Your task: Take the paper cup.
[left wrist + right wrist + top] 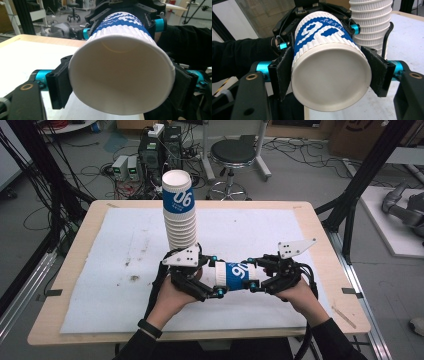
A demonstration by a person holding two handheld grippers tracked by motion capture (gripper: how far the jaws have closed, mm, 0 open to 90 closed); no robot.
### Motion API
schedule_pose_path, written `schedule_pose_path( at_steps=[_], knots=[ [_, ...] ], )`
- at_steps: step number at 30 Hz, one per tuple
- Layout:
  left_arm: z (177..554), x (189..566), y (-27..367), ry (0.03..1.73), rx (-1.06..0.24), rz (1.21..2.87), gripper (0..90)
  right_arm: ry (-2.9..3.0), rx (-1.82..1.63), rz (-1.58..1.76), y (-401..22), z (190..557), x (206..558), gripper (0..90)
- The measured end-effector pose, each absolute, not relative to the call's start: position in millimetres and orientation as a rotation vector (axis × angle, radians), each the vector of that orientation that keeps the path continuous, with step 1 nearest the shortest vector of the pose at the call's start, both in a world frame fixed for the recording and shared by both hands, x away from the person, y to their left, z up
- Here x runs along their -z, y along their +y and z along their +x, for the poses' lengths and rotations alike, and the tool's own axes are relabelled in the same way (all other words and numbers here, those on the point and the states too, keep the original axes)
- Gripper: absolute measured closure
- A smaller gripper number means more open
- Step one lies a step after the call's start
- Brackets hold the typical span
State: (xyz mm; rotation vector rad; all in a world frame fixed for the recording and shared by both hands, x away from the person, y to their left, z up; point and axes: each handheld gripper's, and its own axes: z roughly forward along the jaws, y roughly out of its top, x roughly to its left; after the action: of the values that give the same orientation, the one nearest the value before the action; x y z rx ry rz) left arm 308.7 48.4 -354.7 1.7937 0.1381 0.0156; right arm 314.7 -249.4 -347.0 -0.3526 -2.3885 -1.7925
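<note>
White foam sheeting point(125, 270) covers most of the desk point(75, 285), probably to soften the surface under paper ware.

At centre-left of the high view your left hand point(172, 297) carries the left tongs point(212, 279). In the left gripper view their black pads point(58, 86) sit on either side of the cup's wide open rim, and the rim looks slightly squashed into an oval, so I judge they are pressing on it. Whether that contact is firm I cannot tell.

Just above them, in the upper middle of the frame, the stack of cups point(179, 212) stands upright on the sheet, the top cup showing its blue band. It sits close behind your left hand, a handy reach for nesting or pulling off a cup.

Between your hands, at lower centre, the single paper cup point(234, 275) lies on its side in the air, mouth toward your left hand, base toward your right. Holding it at both ends keeps it from rolling or tipping while you line it up.

At centre-right your right hand point(295, 295) holds the right tongs point(256, 279). In the right gripper view their padded fingers point(283, 72) clamp the ribbed wall just above the cup's base, fully closed on it.
</note>
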Motion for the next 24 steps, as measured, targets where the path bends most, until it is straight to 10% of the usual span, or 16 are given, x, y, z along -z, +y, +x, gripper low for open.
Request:
schedule_pose_path(
  at_steps=[24],
  knots=[
    [307.9, 344.5, 45.9, 0.131, -0.057, 2.064, 22.2, -2.813, 1.467, -0.213, -234.7, 304.1, 343.3, 21.4]
  ],
)
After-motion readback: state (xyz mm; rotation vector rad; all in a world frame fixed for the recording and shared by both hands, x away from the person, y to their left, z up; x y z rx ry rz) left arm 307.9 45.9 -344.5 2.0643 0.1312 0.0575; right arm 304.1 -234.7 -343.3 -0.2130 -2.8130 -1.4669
